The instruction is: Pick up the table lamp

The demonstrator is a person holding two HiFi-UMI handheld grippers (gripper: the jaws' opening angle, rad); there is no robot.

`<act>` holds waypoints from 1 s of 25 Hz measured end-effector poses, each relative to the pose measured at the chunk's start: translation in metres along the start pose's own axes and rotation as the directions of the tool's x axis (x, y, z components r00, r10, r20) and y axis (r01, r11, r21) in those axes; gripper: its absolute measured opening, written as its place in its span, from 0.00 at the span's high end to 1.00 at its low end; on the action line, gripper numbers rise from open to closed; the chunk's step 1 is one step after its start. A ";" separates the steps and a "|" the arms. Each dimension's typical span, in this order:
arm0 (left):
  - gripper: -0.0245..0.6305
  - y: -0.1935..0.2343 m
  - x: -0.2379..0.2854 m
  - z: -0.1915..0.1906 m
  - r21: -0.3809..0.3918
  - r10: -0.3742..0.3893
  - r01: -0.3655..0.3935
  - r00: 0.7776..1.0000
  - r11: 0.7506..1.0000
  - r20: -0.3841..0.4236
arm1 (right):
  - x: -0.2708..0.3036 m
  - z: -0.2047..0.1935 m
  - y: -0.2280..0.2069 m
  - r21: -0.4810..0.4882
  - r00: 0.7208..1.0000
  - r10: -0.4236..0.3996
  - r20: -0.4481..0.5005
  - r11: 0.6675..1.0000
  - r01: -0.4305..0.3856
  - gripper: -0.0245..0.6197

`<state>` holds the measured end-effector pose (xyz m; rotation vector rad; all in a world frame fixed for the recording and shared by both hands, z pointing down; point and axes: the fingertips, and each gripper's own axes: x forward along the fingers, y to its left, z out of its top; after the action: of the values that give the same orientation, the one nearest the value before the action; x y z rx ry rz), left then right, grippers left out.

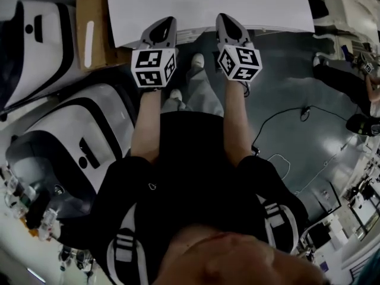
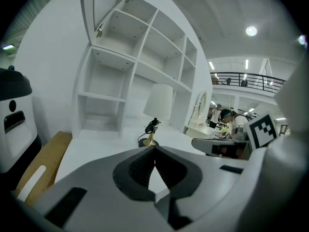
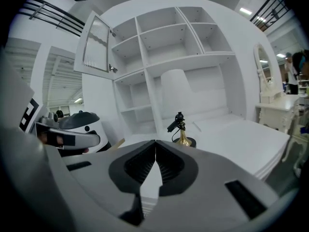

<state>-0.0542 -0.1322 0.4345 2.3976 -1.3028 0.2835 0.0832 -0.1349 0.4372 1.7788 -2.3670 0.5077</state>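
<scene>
The table lamp (image 2: 158, 111) has a white shade, a black joint and a brass stem on a dark round base. It stands upright on the white table (image 2: 96, 146) in front of an open shelf unit. In the right gripper view the lamp (image 3: 177, 100) sits just right of centre, well beyond the jaws. My left gripper (image 2: 155, 148) is shut and empty, short of the lamp. My right gripper (image 3: 155, 142) is shut too, with nothing held. In the head view the left gripper (image 1: 168, 20) and right gripper (image 1: 224, 18) hover side by side over the table's near edge (image 1: 267, 22).
A white shelf unit (image 3: 164, 47) with a glass door rises behind the lamp. Two white-and-black machines (image 1: 65, 138) and a cardboard panel (image 1: 92, 22) stand to the left. Cables (image 1: 297, 114) lie on the floor at right. People (image 2: 227, 120) work in the background.
</scene>
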 end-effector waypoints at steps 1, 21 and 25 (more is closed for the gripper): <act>0.95 -0.001 0.006 -0.002 -0.002 -0.003 0.003 1.000 1.000 -0.007 | 0.003 -0.003 -0.004 0.003 1.000 -0.003 -0.006 1.000 0.003 0.93; 0.95 -0.017 0.109 -0.022 -0.023 0.006 -0.009 0.993 1.000 -0.118 | 0.065 -0.005 -0.067 0.039 0.996 0.077 0.047 0.996 -0.079 0.93; 0.95 -0.018 0.123 -0.024 -0.012 0.020 -0.022 0.990 1.000 -0.138 | 0.081 -0.008 -0.077 0.055 0.993 0.103 0.058 0.993 -0.106 0.92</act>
<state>0.0284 -0.2057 0.4960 2.3097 -1.2632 0.4369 0.1323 -0.2244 0.4835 1.7205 -2.5189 0.5529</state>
